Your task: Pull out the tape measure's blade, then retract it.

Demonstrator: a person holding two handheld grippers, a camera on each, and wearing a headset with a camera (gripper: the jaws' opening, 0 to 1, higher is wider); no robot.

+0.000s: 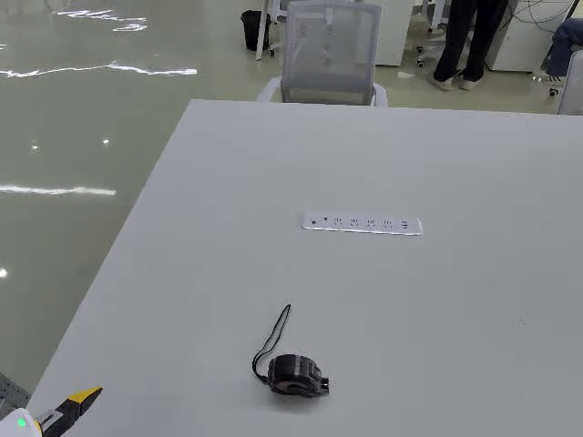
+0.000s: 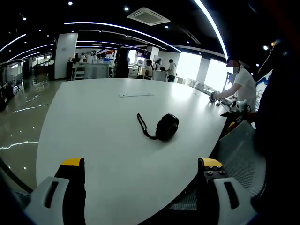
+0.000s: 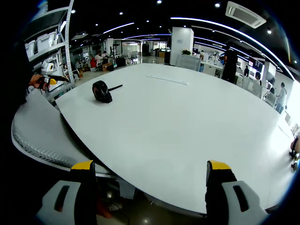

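Observation:
A black tape measure [image 1: 296, 375] with a black wrist strap [image 1: 272, 335] lies on the white table [image 1: 364, 164] near its front edge, blade retracted. In the left gripper view the tape measure [image 2: 167, 126] sits ahead and slightly right of my left gripper [image 2: 140, 164], which is open and empty at the table's edge. A yellow-tipped gripper [image 1: 77, 401] shows at the bottom left of the head view, off the table. My right gripper [image 3: 152, 166] is open and empty, hanging off the table's edge, with the tape measure [image 3: 101, 91] far ahead to its left.
A white power strip [image 1: 363, 224] lies mid-table beyond the tape measure. A grey mesh chair [image 1: 329, 55] stands at the table's far side. A person's legs [image 1: 469, 41] stand in the background. A grey mesh chair seat [image 3: 42, 131] lies by the table edge.

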